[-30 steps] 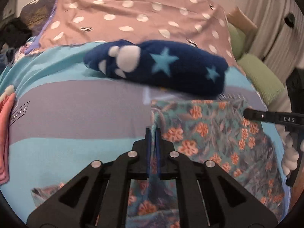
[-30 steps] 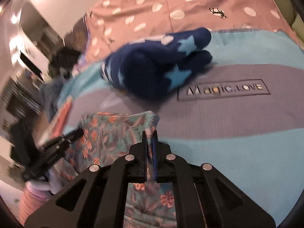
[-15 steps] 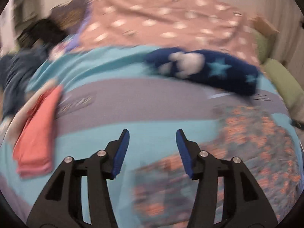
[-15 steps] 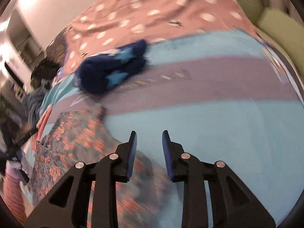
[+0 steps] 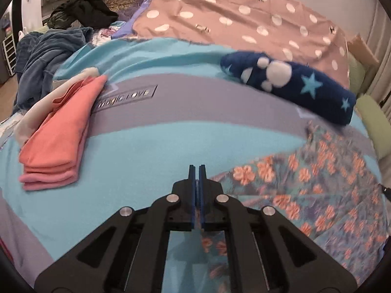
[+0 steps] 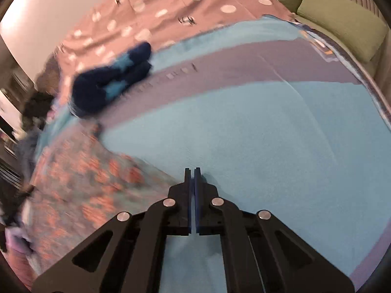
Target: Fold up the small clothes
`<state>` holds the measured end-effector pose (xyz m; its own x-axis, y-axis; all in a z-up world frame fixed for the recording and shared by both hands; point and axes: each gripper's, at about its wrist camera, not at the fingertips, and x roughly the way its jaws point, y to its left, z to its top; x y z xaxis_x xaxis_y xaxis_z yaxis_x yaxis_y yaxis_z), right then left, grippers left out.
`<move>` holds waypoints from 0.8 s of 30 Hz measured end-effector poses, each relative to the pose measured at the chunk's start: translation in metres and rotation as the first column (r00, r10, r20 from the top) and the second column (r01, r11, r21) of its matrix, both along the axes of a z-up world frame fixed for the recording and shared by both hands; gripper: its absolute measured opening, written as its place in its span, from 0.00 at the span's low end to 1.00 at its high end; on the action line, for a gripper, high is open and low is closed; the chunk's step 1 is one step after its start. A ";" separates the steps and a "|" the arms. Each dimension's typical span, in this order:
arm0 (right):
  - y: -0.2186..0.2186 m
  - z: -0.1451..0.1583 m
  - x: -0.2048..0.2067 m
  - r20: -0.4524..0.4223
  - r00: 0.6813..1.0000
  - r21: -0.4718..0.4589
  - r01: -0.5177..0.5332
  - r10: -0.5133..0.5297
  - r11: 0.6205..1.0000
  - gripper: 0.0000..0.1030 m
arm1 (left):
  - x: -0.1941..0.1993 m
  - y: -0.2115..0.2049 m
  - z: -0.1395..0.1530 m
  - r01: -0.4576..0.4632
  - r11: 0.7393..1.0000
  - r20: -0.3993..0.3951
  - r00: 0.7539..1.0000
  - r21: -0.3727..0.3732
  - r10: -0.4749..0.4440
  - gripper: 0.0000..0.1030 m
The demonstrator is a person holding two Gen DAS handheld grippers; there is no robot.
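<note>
Turquoise bedspread (image 5: 146, 146) — both grippers, left (image 5: 198, 171) and right (image 6: 192, 173), clenched empty beside floral garment (image 5: 317, 190).

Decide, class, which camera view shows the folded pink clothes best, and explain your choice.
The left wrist view. There the folded pink clothes lie sharp and whole on the blue blanket, with the stacked layers plain to see. The right wrist view does not show them: it looks over the blurred flowered cloth and bare blanket instead.
</note>
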<state>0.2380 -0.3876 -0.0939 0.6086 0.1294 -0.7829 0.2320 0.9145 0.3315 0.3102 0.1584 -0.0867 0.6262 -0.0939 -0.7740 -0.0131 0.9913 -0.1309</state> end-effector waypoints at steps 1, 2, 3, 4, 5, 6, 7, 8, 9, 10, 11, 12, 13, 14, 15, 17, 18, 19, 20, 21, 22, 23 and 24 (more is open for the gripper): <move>-0.003 0.002 -0.008 0.010 1.000 0.023 0.008 -0.008 1.000 0.01 | -0.002 0.000 0.001 0.009 1.000 0.004 1.000 0.005 -0.009 0.06; -0.004 0.006 -0.018 0.028 0.999 0.036 0.014 -0.015 0.999 0.02 | -0.007 -0.001 0.003 0.010 1.000 0.013 1.000 0.013 -0.010 0.12; -0.004 0.013 -0.030 0.058 0.998 0.030 0.014 -0.016 0.999 0.02 | -0.013 0.001 0.009 0.005 1.000 0.021 1.000 0.003 -0.005 0.21; -0.001 0.022 -0.043 0.092 0.996 0.004 0.010 -0.010 1.000 0.03 | -0.018 0.002 0.014 0.001 1.000 0.034 0.999 -0.013 -0.001 0.41; 0.004 0.029 -0.053 0.122 0.993 -0.027 0.004 -0.001 1.000 0.04 | -0.026 0.004 0.023 0.000 0.999 0.062 0.998 -0.036 0.002 0.48; 0.010 0.040 -0.073 0.168 0.986 -0.083 -0.008 0.022 0.997 0.05 | -0.039 0.006 0.034 0.014 0.998 0.099 0.995 -0.058 -0.008 0.49; 0.016 0.047 -0.090 0.203 0.978 -0.122 -0.021 0.045 0.992 0.05 | -0.050 0.005 0.043 0.036 0.997 0.119 0.992 -0.069 -0.027 0.52; 0.022 0.054 -0.111 0.242 0.968 -0.155 -0.033 0.070 0.987 0.06 | -0.059 0.004 0.049 0.052 0.996 0.133 0.990 -0.077 -0.042 0.55; 0.028 0.059 -0.138 0.285 0.955 -0.180 -0.037 0.088 0.983 0.09 | -0.072 0.004 0.054 0.072 0.994 0.150 0.987 -0.087 -0.058 0.57; 0.030 0.062 -0.155 0.310 0.946 -0.177 -0.039 0.093 0.983 0.14 | -0.094 0.004 0.060 0.105 0.990 0.174 0.981 -0.099 -0.086 0.60; 0.031 0.063 -0.168 0.325 0.941 -0.165 -0.044 0.096 0.985 0.17 | -0.109 0.002 0.063 0.128 0.986 0.186 0.977 -0.107 -0.106 0.64; 0.033 0.061 -0.190 0.329 0.939 -0.136 -0.055 0.097 0.989 0.21 | -0.128 0.002 0.064 0.151 0.982 0.200 0.972 -0.117 -0.126 0.65; 0.036 0.058 -0.201 0.320 0.942 -0.113 -0.071 0.104 0.991 0.22 | -0.146 0.004 0.063 0.167 0.978 0.209 0.968 -0.123 -0.139 0.67; 0.039 0.054 -0.213 0.305 0.944 -0.088 -0.099 0.122 0.991 0.22 | -0.159 0.003 0.062 0.175 0.976 0.212 0.966 -0.127 -0.146 0.67; 0.044 0.048 -0.227 0.275 0.948 -0.060 -0.148 0.159 0.987 0.22 | -0.179 0.005 0.058 0.184 0.973 0.212 0.965 -0.137 -0.152 0.67; 0.056 0.042 -0.243 0.246 0.946 -0.044 -0.208 0.212 0.977 0.22 | -0.207 0.009 0.050 0.182 0.971 0.205 0.967 -0.153 -0.149 0.67; 0.062 0.037 -0.253 0.232 0.944 -0.038 -0.233 0.236 0.972 0.22 | -0.225 0.013 0.044 0.173 0.973 0.201 0.969 -0.155 -0.140 0.67; 0.067 0.035 -0.260 0.218 0.943 -0.031 -0.249 0.250 0.968 0.22 | -0.239 0.015 0.040 0.169 0.973 0.199 0.970 -0.155 -0.137 0.67; 0.071 0.033 -0.265 0.203 0.944 -0.023 -0.261 0.261 0.965 0.22 | -0.248 0.016 0.037 0.165 0.974 0.198 0.971 -0.156 -0.133 0.67; 0.076 0.030 -0.269 0.185 0.944 -0.018 -0.274 0.273 0.962 0.22 | -0.263 0.018 0.034 0.161 0.974 0.198 0.972 -0.160 -0.128 0.67; 0.081 0.028 -0.273 0.171 0.943 -0.024 -0.286 0.286 0.958 0.22 | -0.274 0.020 0.032 0.168 0.972 0.201 0.971 -0.166 -0.133 0.66; 0.085 0.028 -0.276 0.164 0.940 -0.032 -0.297 0.298 0.954 0.22 | -0.283 0.020 0.031 0.178 0.969 0.204 0.969 -0.171 -0.141 0.66; 0.089 0.029 -0.283 0.160 0.932 -0.042 -0.322 0.325 0.946 0.22 | -0.290 0.020 0.031 0.188 0.967 0.206 0.967 -0.174 -0.151 0.66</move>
